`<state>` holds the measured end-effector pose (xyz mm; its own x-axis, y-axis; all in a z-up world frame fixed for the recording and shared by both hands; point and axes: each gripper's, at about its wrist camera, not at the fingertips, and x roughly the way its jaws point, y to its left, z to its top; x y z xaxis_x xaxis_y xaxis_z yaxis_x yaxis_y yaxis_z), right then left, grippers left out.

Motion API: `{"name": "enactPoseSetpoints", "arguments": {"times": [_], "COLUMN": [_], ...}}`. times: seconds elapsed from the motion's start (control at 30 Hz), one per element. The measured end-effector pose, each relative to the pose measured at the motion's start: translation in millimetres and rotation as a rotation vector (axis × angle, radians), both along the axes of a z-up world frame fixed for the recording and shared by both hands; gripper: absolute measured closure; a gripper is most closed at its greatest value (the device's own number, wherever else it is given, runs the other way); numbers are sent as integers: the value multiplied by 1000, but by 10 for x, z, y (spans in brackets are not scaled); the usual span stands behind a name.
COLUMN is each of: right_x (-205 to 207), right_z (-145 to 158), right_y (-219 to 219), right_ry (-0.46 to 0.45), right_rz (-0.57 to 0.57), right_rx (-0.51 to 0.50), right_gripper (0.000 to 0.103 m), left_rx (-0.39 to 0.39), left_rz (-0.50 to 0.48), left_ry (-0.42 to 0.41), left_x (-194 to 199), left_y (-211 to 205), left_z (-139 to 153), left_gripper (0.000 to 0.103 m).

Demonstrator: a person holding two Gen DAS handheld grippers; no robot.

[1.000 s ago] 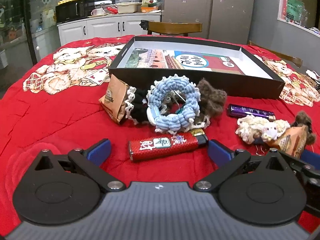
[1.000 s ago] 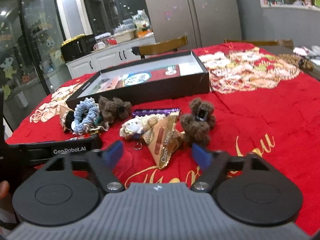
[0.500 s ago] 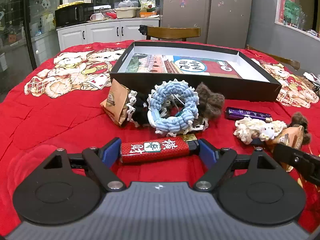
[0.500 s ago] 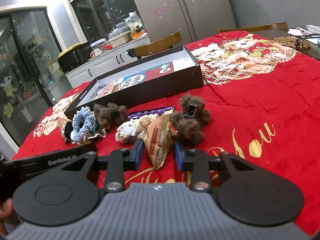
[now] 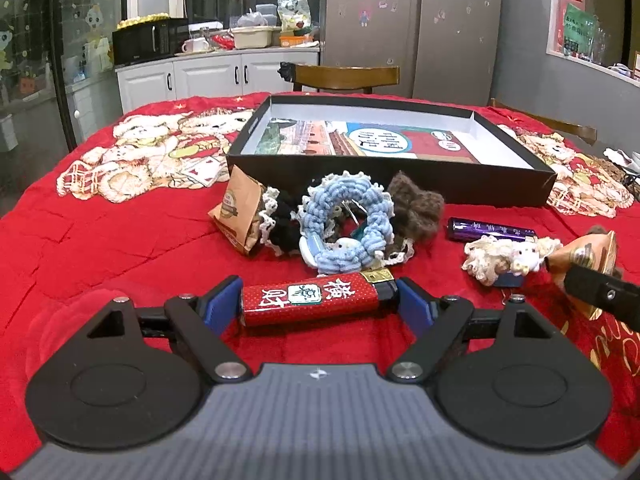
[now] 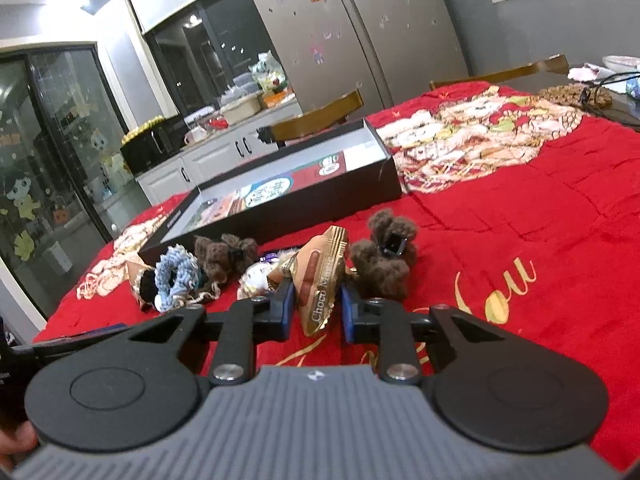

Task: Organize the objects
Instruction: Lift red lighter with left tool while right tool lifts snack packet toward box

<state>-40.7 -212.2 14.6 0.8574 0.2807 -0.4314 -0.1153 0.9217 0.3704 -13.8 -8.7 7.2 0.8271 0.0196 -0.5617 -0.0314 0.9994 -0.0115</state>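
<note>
My left gripper [image 5: 320, 304] is shut on a red lighter [image 5: 316, 298], held crosswise just above the red cloth. My right gripper [image 6: 316, 308] is shut on a brown-gold Choco snack packet [image 6: 324, 280] and holds it off the table; the packet also shows at the right edge of the left wrist view [image 5: 588, 252]. A black open box [image 5: 400, 176] with a printed sheet inside stands behind the objects. In front of it lie a blue crocheted scrunchie [image 5: 344, 224], a brown fuzzy clip [image 5: 416, 208], a purple lighter [image 5: 490, 230] and a cream woolly toy [image 5: 508, 256].
A second brown packet [image 5: 240, 212] and a black lace scrunchie [image 5: 282, 224] lie left of the blue one. A brown fuzzy hair clip [image 6: 384, 260] lies right of my right gripper. Wooden chairs [image 5: 344, 76] stand behind the table. Red cloth [image 6: 520, 240] extends right.
Both grippers closed: the left on the red lighter, the right on the snack packet. The right gripper has lifted and tilted the packet; the left has drawn the lighter slightly up.
</note>
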Motion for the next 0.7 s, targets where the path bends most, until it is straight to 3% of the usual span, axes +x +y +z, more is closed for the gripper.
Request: {"name": "enactPoseSetpoints", "arguments": {"times": [0.7], "right_x": [-112], "right_z": [56], "right_y": [-35], "right_ry": [-100], "right_rz": [-9], "right_rx": [26], "right_gripper": [76], "left_rx": [15], "left_rz": [-7], "left_ry": [-49], "left_x": [-101], "left_y": [-22], "left_z": [34], "left_gripper": [17]}}
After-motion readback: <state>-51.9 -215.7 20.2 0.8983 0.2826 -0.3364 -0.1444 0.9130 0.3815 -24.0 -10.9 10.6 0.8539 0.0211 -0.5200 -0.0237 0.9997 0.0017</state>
